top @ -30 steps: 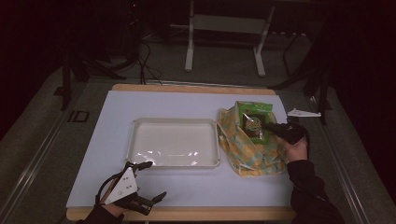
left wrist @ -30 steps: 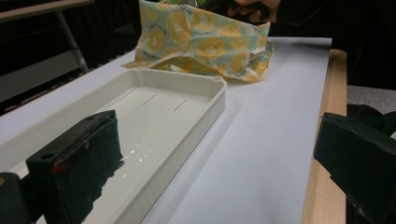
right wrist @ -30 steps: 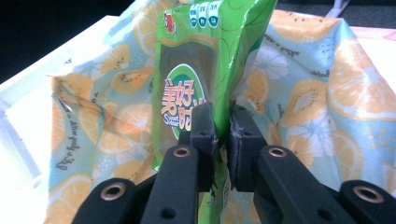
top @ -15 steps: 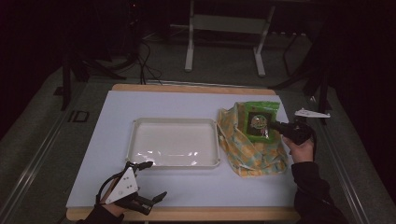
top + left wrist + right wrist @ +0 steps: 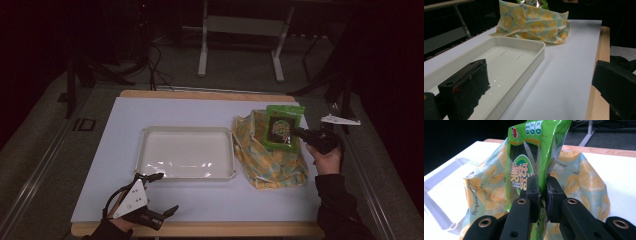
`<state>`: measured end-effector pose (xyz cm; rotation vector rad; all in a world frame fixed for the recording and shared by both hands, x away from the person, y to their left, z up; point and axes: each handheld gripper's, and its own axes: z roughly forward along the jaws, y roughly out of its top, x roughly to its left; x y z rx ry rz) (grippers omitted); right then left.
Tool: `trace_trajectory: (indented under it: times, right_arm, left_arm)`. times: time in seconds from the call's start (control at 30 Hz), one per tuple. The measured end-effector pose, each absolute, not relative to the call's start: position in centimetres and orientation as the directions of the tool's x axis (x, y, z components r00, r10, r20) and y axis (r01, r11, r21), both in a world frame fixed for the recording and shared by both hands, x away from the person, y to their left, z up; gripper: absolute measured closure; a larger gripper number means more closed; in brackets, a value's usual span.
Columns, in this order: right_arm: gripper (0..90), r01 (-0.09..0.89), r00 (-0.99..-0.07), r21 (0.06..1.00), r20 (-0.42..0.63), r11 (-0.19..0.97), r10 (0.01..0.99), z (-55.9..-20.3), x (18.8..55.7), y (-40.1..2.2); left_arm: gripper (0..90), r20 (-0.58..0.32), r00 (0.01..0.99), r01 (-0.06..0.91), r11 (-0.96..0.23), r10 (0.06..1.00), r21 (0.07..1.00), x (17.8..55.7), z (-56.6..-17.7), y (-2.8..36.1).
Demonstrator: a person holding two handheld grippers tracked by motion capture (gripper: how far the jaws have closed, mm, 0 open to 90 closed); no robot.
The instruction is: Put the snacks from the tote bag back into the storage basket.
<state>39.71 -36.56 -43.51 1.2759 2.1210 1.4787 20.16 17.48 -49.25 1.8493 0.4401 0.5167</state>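
Item: green snack packet, foil with a dark window. Front bears orange Chinese characters "美好" over a partly hidden Latin word starting "S"; a small red logo and three round badges at top, too small to read.

Position: upright, half out of the orange-slice-print bag at the table's right side, right of the white tray.

Right gripper: clenched on the packet's lower edge, foil creased between the jaws, packet rising directly above them.

Left gripper: released, jaws apart, nothing between them, at the near table edge just below the tray's near left corner.
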Motion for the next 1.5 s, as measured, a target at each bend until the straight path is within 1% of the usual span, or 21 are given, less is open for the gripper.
trace_trajectory:
  times: [0.7,0.93,1.07,1.5]
  right_arm:
    - [82.8,0.494,-0.552,0.865,0.239,0.083,0.799,-40.1,38.5,-36.7]
    - [82.8,0.493,-0.557,0.867,0.252,0.071,0.792,-39.1,38.5,-36.5]
    - [82.8,0.48,-0.563,0.873,0.236,0.081,0.792,-38.3,38.6,-36.0]
    - [82.9,0.462,-0.594,0.881,0.227,0.096,0.772,-36.9,38.8,-34.6]
  left_arm:
    - [1.2,0.136,0.834,0.051,-0.32,0.534,0.946,20.1,-49.2,17.5]
    - [1.2,0.136,0.834,0.051,-0.321,0.534,0.946,20.2,-49.3,17.5]
    - [1.2,0.135,0.835,0.051,-0.319,0.534,0.946,20.2,-49.3,17.5]
    - [1.2,0.136,0.835,0.051,-0.32,0.533,0.946,20.2,-49.3,17.5]
